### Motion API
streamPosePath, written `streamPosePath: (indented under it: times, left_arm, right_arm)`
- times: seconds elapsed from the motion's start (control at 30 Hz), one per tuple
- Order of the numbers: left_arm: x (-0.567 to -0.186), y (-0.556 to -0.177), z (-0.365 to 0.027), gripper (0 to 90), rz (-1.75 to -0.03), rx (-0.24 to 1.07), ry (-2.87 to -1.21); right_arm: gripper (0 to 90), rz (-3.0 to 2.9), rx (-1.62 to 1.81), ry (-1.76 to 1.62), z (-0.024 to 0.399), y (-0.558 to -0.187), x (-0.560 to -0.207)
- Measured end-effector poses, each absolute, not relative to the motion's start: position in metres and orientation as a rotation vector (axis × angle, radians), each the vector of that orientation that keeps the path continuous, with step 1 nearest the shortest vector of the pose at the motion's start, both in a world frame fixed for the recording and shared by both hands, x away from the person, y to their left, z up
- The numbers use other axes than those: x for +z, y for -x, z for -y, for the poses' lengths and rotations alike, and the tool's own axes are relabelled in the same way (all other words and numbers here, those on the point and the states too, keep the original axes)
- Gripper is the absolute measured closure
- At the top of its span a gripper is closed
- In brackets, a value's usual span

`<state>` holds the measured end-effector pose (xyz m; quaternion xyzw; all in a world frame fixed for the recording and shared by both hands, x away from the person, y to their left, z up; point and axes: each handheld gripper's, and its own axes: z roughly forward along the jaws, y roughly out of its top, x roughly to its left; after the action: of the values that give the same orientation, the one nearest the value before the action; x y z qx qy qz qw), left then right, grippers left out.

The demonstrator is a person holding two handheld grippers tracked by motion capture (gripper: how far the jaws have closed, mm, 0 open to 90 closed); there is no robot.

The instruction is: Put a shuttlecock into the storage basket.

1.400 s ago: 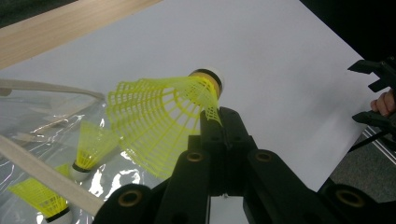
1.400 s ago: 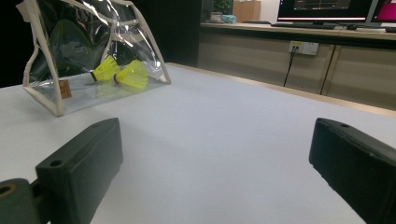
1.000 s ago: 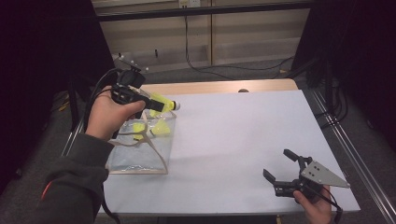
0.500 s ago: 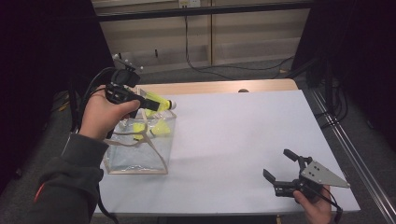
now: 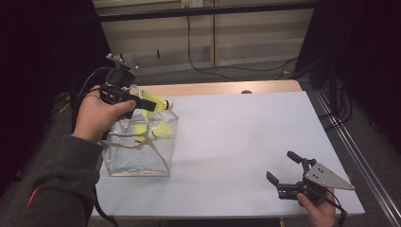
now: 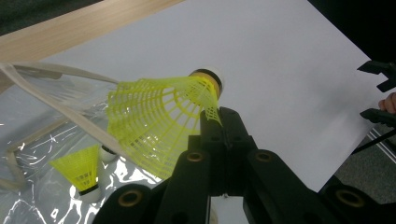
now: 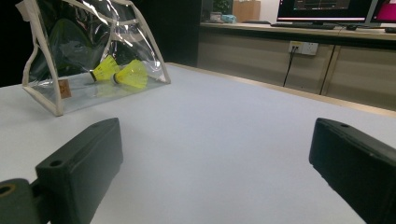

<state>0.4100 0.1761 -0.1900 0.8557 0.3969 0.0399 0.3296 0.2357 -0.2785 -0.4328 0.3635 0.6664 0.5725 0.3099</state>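
The yellow shuttlecock (image 6: 159, 119) sits pinched in the left claw (image 6: 218, 122), its mesh skirt flaring out to the claw's left and its white cork tip pointing just past the jaw ends. The jaws are fully closed on the thin skirt edge close to the cork collar. In the high view the shuttlecock (image 5: 156, 101) hangs right above the open top of the clear bag (image 5: 137, 163), which stands below and slightly behind the claw.

It should handle as a very light thing. The plastic mesh is springy and gives under pressure, so a hard squeeze would buckle it rather than break it; the cork end is firmer and rounder and likely to slip. The skirt rim near the collar, where it is held now, looks like the best place: stiff enough to grip, thin enough to fit.

Two more shuttlecocks (image 7: 120, 71) lie inside the bag, under the claw. The bag has soft clear walls and cream edging, so it may sag when touched.

The right claw (image 5: 286, 171) rests wide open and empty, well apart across the white table (image 5: 246, 137).

A small brown tag (image 7: 65, 88) on the bag carries marks too small to read. No other writing is legible.
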Motion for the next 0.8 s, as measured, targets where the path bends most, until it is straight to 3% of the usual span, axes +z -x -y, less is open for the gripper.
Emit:
streamPosePath:
  times: [0.8]
  left_arm:
    - [-0.187, -0.408, -0.198, 90.0, -1.085, 0.133, -2.223]
  right_arm:
    - [2.6, -1.761, 1.516, -0.958, 0.278, -0.236, -0.433]
